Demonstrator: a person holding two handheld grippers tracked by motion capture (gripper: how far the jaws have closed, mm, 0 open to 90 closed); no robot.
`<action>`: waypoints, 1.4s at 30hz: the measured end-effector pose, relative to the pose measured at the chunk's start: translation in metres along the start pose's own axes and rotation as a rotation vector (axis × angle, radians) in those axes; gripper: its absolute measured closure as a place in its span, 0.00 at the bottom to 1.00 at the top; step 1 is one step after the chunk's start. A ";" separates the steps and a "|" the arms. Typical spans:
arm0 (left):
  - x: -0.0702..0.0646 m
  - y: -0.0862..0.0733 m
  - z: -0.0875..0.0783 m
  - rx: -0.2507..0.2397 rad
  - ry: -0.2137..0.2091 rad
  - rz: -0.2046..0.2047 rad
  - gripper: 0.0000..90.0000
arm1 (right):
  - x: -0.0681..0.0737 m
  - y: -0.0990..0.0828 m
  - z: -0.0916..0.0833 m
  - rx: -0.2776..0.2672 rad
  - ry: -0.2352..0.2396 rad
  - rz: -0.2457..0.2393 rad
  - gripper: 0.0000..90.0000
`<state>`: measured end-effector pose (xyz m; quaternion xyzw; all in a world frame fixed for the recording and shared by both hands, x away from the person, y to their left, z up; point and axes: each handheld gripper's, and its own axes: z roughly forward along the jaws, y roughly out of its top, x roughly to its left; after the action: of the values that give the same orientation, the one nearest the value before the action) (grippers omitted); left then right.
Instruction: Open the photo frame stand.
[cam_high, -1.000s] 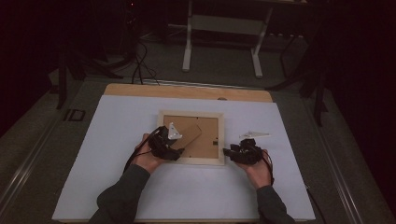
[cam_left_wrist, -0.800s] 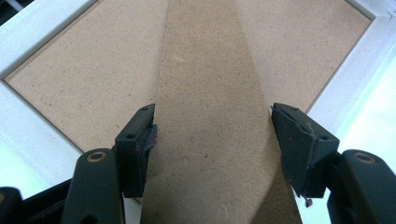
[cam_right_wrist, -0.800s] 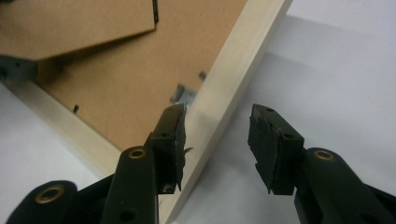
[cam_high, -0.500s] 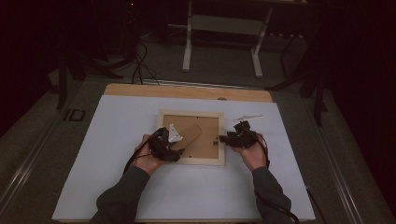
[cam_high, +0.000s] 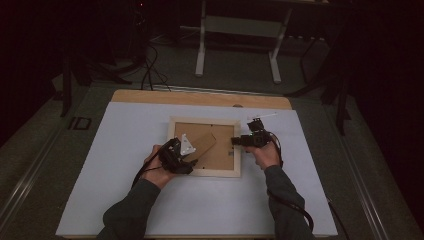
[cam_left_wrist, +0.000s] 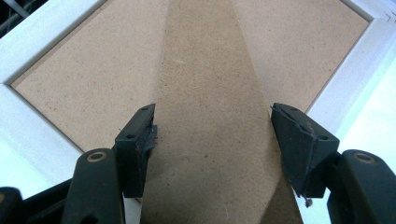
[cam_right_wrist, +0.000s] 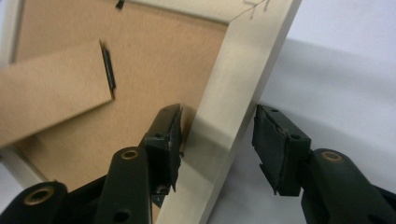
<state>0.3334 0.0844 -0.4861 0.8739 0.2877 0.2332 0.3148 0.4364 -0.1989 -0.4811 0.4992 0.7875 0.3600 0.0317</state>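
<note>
The pale wooden picture frame (cam_high: 204, 171) lies face down near the middle of the white tabletop (cam_high: 125, 145), its brown fibreboard back up, nearer the far edge than the near one. From the high view, the left gripper (cam_high: 186, 161) sits over the frame's near left corner and the right gripper (cam_high: 236, 141) at its right rail. The left gripper view adds that the brown fibreboard easel strut (cam_left_wrist: 210, 116) runs between the left gripper's spread jaws, the pads seemingly clear of its edges. The right gripper view shows the right jaws astride the frame's rail, parted and just opening, the outer pad clear, and a small black hinge (cam_right_wrist: 108, 70) on the strut.
</note>
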 end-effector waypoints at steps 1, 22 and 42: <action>0.000 0.000 0.000 -0.003 0.000 0.002 0.41 | -0.003 0.001 0.000 0.000 0.019 0.012 0.57; 0.012 -0.003 -0.001 -0.028 -0.103 -0.068 0.41 | -0.015 -0.001 -0.004 0.001 0.127 0.105 0.66; 0.043 -0.011 0.000 0.009 -0.386 -0.332 0.45 | -0.006 -0.001 -0.010 -0.027 0.101 0.050 0.66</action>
<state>0.3612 0.1193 -0.4837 0.8446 0.3628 0.0057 0.3938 0.4345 -0.2098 -0.4760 0.4995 0.7705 0.3960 -0.0104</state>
